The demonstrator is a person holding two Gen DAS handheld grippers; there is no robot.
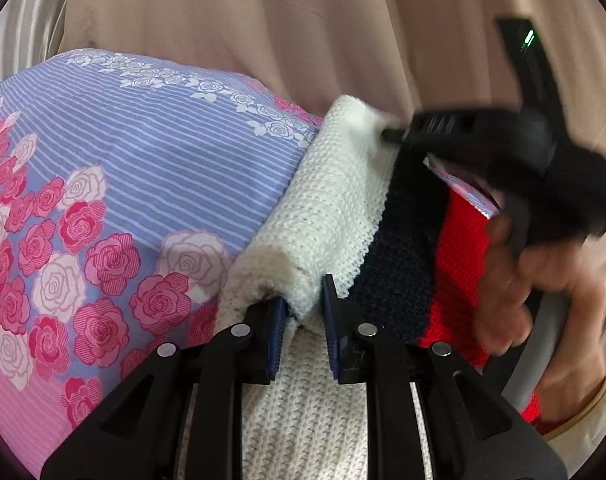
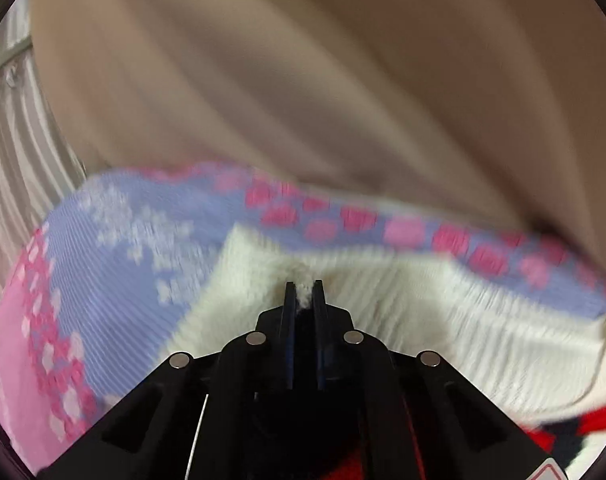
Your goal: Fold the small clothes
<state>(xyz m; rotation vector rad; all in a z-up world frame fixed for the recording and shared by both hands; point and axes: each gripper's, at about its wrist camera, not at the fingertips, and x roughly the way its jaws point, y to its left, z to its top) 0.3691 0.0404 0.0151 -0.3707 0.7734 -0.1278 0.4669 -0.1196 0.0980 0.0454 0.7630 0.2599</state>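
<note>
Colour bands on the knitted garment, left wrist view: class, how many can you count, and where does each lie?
3. On the knitted garment, the white band lies leftmost, the navy band in the middle, the red band rightmost beside the hand. More may be hidden underneath.

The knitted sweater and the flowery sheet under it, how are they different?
The knitted sweater is chunky, with cream, navy and red bands; the flowery sheet is thin, striped and printed with roses. The sweater is folded over and pinched by both grippers; the sheet lies spread out beneath. Both are soft cloth.
</note>
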